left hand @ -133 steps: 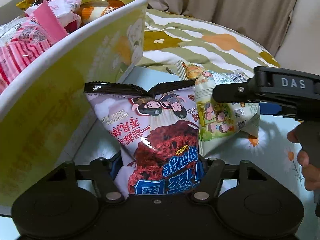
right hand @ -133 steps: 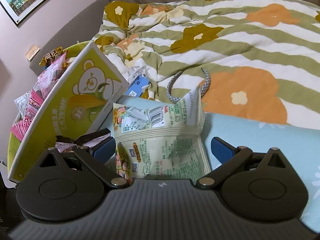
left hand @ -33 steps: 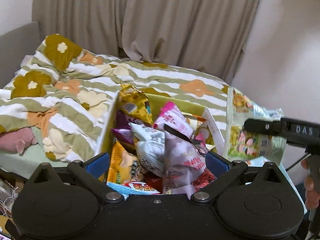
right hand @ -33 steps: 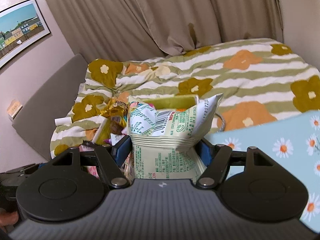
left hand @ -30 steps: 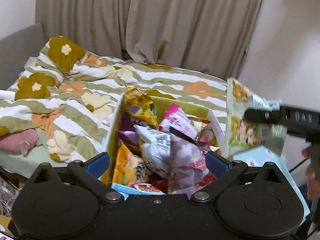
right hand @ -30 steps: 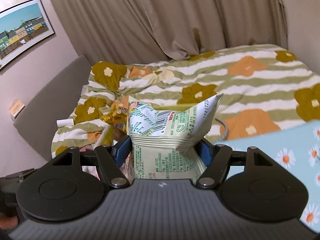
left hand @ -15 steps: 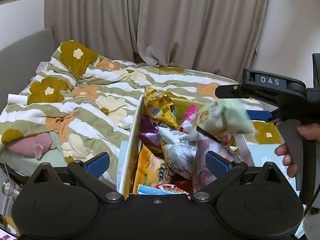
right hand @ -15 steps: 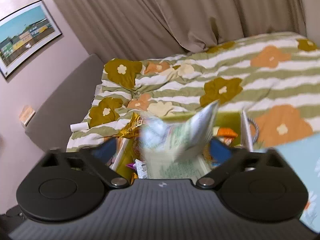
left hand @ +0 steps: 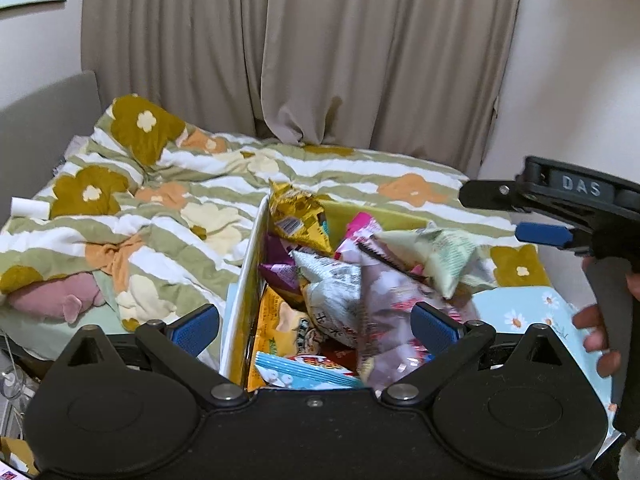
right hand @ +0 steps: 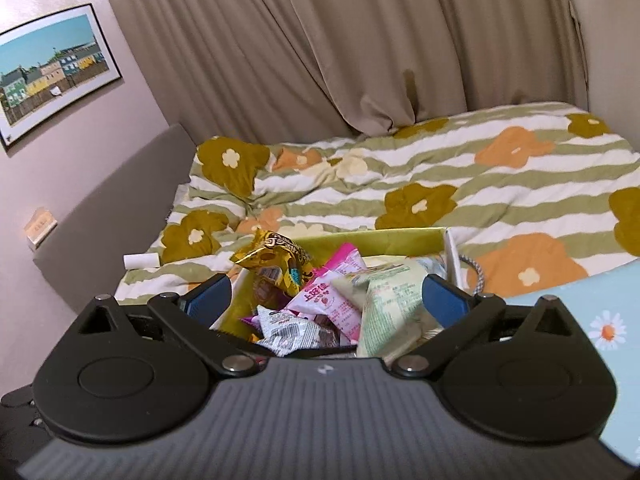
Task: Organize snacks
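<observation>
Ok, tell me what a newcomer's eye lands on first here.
The yellow cardboard box overflowing with crinkly snack packets sits centre, a pale green foil bag lying on top. Behind spreads the green-striped flowered quilt. Both the left gripper and right gripper hover open over the box.

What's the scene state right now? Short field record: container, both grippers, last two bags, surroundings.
container: yellow snack box, heaped full of packets
right gripper: jaws just opened, wide, nothing between the pads
left gripper: open, pads clear of the bags
pale green bag: lying on top of the heap, right side
mauve Sponge bag: in the box, leaning on other packets
surroundings: floral quilt; daisy-print surface beside the box
</observation>
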`<state>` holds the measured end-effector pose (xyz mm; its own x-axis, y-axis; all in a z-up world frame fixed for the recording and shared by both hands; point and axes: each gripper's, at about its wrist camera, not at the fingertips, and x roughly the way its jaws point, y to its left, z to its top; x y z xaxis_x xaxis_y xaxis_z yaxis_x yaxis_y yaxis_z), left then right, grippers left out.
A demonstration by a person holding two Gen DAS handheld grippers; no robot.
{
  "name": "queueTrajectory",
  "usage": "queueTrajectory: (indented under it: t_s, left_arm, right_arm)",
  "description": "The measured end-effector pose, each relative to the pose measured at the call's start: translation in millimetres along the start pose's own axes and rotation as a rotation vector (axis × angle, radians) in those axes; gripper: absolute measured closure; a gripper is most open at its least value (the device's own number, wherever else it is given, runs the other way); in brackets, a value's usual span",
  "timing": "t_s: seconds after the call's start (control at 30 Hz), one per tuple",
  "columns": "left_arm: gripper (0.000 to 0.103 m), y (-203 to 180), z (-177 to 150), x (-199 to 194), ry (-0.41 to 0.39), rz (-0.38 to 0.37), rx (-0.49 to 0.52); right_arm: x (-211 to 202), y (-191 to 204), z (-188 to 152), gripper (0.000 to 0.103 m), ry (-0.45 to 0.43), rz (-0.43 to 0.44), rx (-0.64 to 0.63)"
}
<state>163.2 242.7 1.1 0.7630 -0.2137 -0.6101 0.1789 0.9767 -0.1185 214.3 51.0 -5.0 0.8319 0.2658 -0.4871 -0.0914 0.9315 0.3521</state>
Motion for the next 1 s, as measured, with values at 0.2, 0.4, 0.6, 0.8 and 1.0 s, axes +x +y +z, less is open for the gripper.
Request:
queueTrajectory:
  t_s: [0.2,0.4,0.6,0.8,1.0]
  left_arm:
    - [0.000,-31.4,-2.6,-42.2,-0.062,0.044,0.016]
    - [0.000,-66.4,-11.0,-77.5,-0.127,0.094,0.066]
    - [0.000,-95.8,-27.0,-89.3,-0.134,0.145,0.111]
    - [0.000,-112.7,-47.1,-90.6,-0.107,0.116,0.113]
    - [0.000,-124.2,-62.6,-93.5,-0.097,0.118,0.119]
  right_arm:
    - [-59.6,-6.8,-8.1,0.000,-0.011,0.005,-0.005]
    - [-121.1,-13.5,-22.6,0.000,-0.003,-0.098,-0.061]
    - [-163.5,-28.8,-48.2,0.000,0.012,-0.250,-0.122]
    - [-185.7,-45.5,-76.1,0.000,0.035,-0.309,-0.145]
    - [-192.7,-51.5,-92.2,0.000,0.049,-0.339,-0.164]
